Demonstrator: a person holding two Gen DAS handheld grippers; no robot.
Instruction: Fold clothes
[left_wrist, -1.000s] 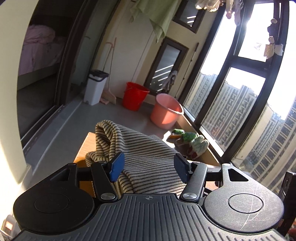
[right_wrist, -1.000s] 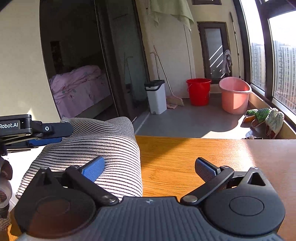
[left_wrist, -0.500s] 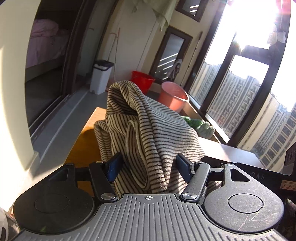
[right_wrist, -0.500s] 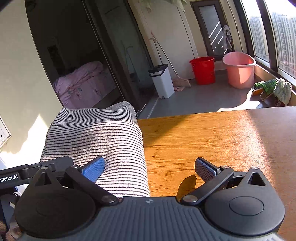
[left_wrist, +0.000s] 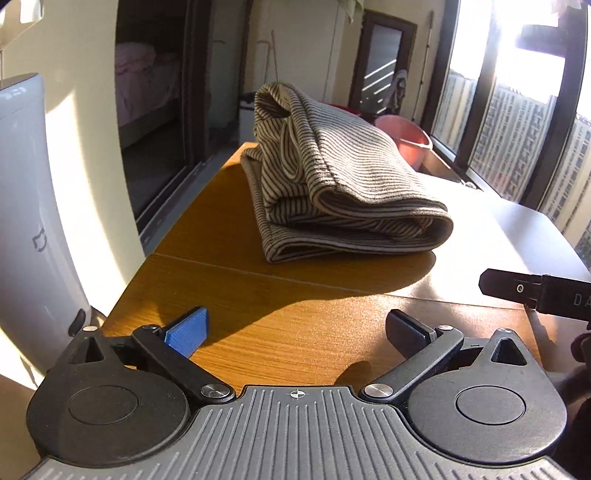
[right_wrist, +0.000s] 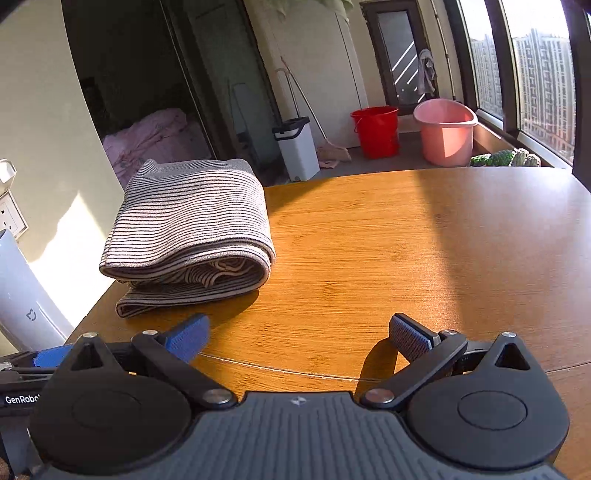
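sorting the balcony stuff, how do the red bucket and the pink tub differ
The red bucket is saturated red, narrower, and stands left; the pink tub is pale pink, wider-mouthed, and stands right, nearer the window. Both stand upright on the floor beyond the wooden table.

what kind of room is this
Likely an enclosed high-rise apartment balcony used for laundry: tall windows facing tower blocks, a red bucket and pink tub on the floor, and a bedroom alongside.
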